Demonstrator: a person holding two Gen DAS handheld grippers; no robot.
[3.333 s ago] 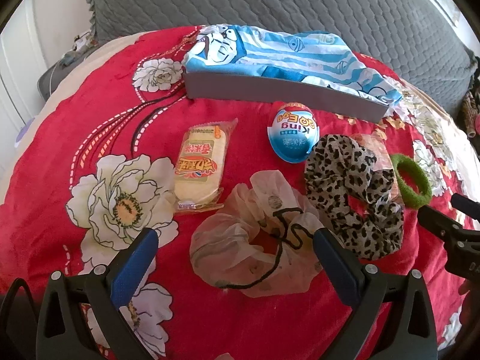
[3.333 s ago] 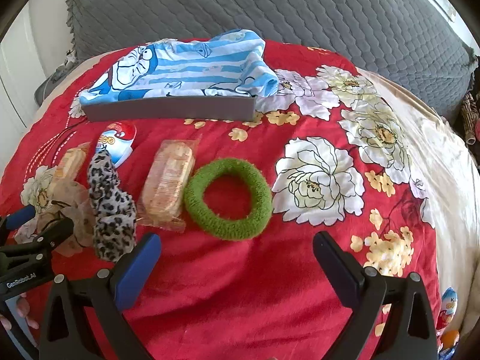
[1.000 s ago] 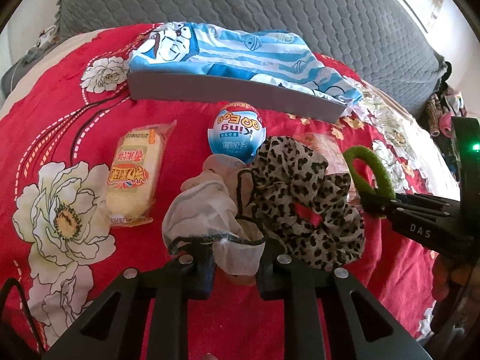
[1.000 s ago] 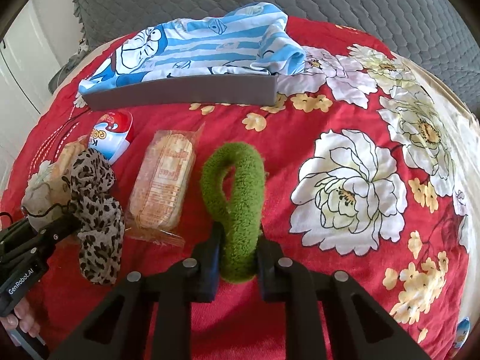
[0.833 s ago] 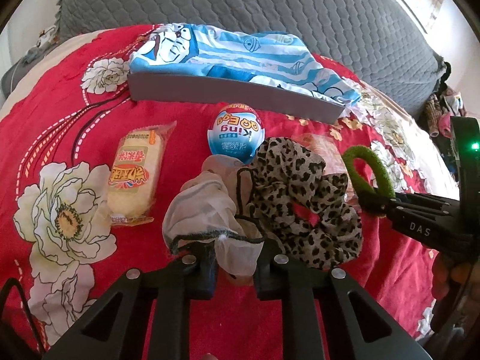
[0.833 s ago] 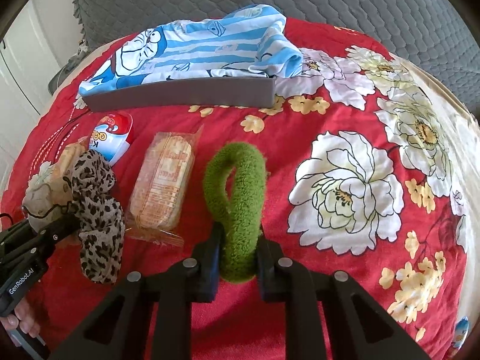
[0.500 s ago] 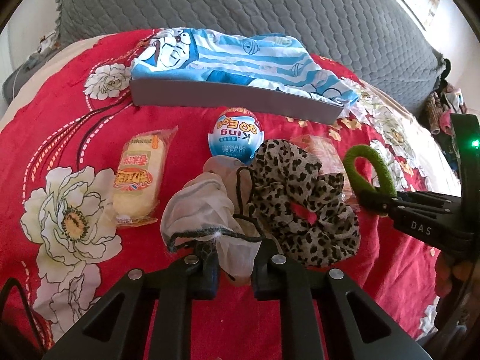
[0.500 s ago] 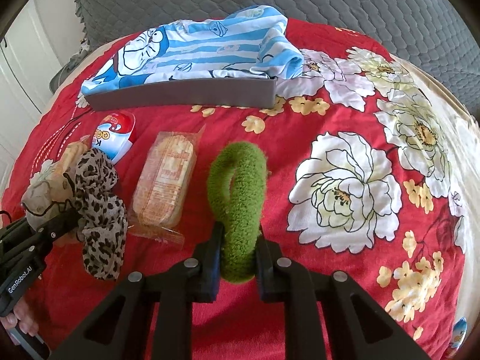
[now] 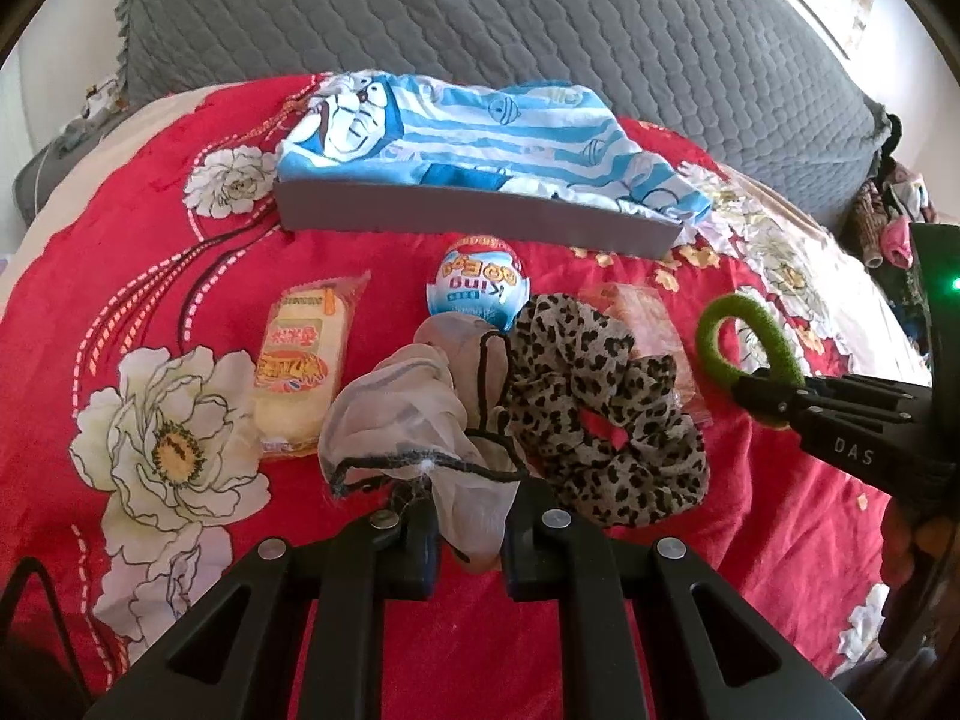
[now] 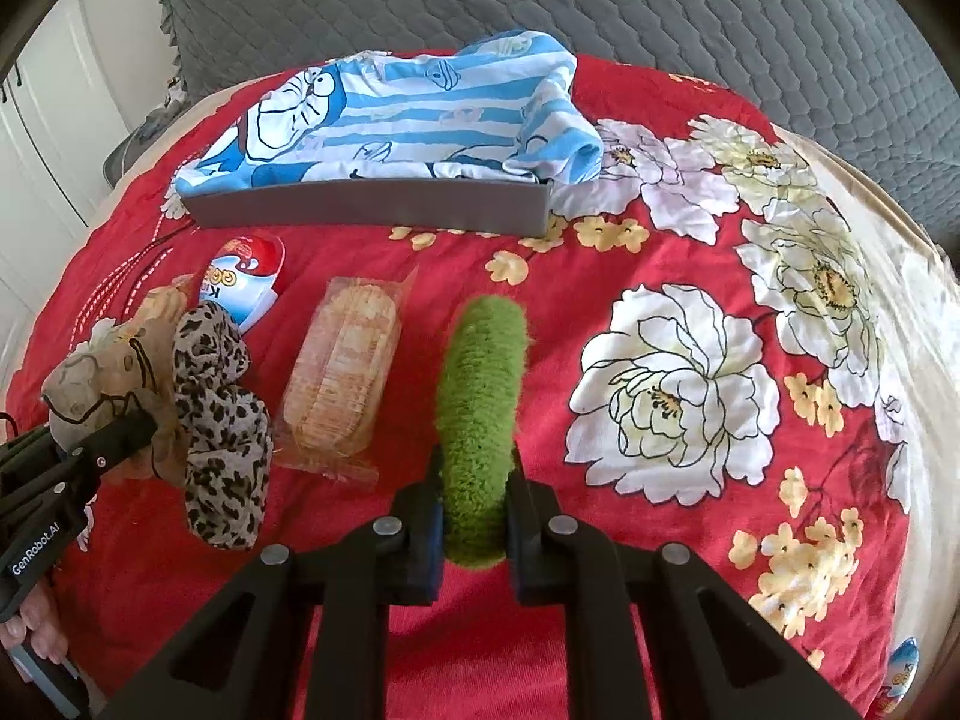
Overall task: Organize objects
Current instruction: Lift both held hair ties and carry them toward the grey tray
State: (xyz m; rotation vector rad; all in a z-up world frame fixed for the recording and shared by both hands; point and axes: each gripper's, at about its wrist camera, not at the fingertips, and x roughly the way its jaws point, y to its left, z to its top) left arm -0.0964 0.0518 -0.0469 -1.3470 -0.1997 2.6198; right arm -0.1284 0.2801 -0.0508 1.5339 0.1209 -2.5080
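The left gripper (image 9: 468, 540) was pinched tight on the near edge of the sheer beige scrunchie (image 9: 414, 414), its two fingers squeezing the gauzy fabric between them. That scrunchie bunched up just in front of the grey box (image 9: 474, 216), touching the leopard-print scrunchie (image 9: 600, 408) lying on its right. Between those two and the grey box sat the blue-and-red chocolate egg (image 9: 477, 288), right against the scrunchies' far edges. Well left of the egg, a wrapped yellow snack cake (image 9: 297, 366) lay on the red floral bedspread (image 9: 150, 312).

Over on the other side, the right gripper (image 10: 474, 516) was clamped on the fuzzy green hair tie (image 10: 480, 414), the loop standing on edge and squashed narrow between the fingers. It stood in front of the grey box's right half. Just left of the green loop lay a clear-wrapped cracker pack (image 10: 345, 378), and beyond that the leopard one again.

The grey box itself sat at the far side of the bedspread, with a blue-and-white striped cartoon garment (image 10: 408, 114) draped inside and spilling over its right end. Behind it rose a grey quilted cushion (image 9: 480, 18). At the lower left edge of the right wrist view, fingertips (image 10: 30, 630) wrapped the left gripper's handle.
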